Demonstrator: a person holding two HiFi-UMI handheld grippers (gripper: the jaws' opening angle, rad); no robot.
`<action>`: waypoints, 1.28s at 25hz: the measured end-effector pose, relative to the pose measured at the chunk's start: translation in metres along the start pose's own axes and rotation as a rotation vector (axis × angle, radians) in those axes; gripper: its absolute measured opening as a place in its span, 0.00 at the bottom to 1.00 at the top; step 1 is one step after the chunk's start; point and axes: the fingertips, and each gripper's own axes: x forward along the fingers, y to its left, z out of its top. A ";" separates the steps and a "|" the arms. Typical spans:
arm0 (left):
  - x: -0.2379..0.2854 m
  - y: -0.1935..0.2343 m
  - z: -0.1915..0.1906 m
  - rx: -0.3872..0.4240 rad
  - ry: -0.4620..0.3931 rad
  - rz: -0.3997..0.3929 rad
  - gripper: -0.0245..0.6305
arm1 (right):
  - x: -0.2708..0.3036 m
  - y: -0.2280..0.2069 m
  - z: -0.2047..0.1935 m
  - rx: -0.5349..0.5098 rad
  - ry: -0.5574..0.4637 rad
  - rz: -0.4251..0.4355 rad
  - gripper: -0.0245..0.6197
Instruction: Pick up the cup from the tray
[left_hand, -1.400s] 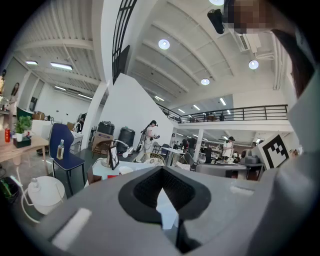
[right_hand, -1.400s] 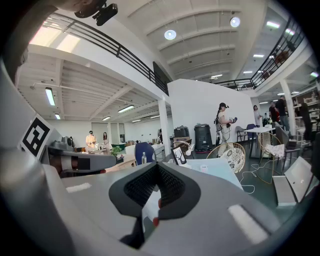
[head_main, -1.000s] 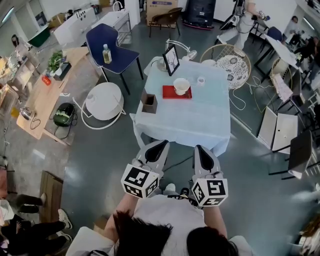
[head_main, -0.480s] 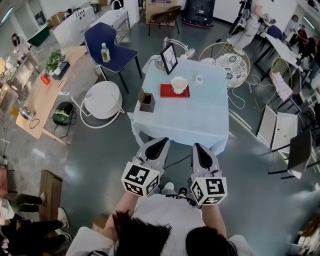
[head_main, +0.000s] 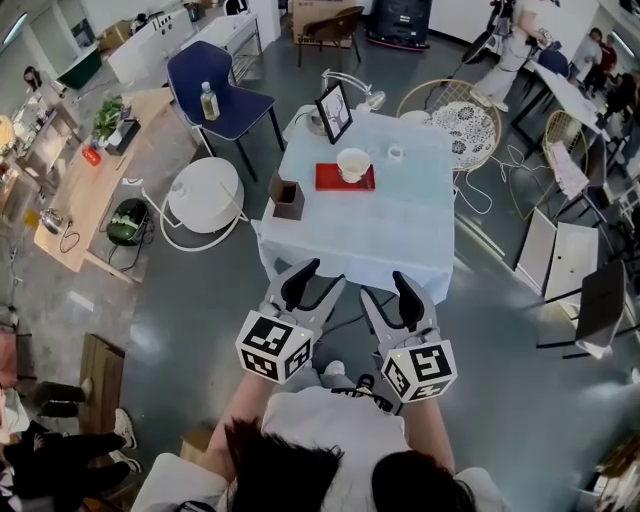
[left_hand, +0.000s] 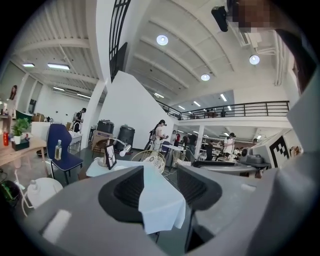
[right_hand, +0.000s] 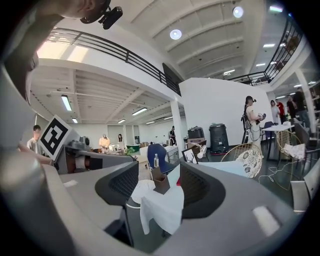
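Note:
A white cup (head_main: 352, 163) stands on a red tray (head_main: 345, 178) near the far side of a table draped in a pale blue cloth (head_main: 372, 230). Both grippers hang well short of the table, over the floor in front of the person. My left gripper (head_main: 312, 279) is open with nothing between its jaws; its own view shows the cloth corner (left_hand: 160, 205) through the gap. My right gripper (head_main: 386, 292) is open and empty too, and a strip of the red tray (right_hand: 178, 183) shows between its jaws.
On the table also stand a brown box (head_main: 288, 198), a framed picture (head_main: 334, 111) and a small white cup (head_main: 396, 154). Around it are a blue chair (head_main: 218, 84) with a bottle, a round white stool (head_main: 205, 194), a wicker chair (head_main: 456, 118) and a wooden bench (head_main: 82, 178).
Both grippers have opened from shut, their jaws now spread apart. The view has shifted, so the table sits slightly higher in the head view.

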 end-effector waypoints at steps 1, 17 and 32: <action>0.002 0.000 0.000 0.004 0.004 -0.006 0.34 | 0.000 -0.003 0.001 -0.001 -0.003 0.004 0.45; 0.055 0.041 0.005 0.051 0.049 -0.009 0.44 | 0.047 -0.040 0.009 -0.018 0.002 0.034 0.64; 0.130 0.118 0.014 0.071 0.115 -0.069 0.49 | 0.139 -0.084 0.018 0.024 0.026 -0.021 0.76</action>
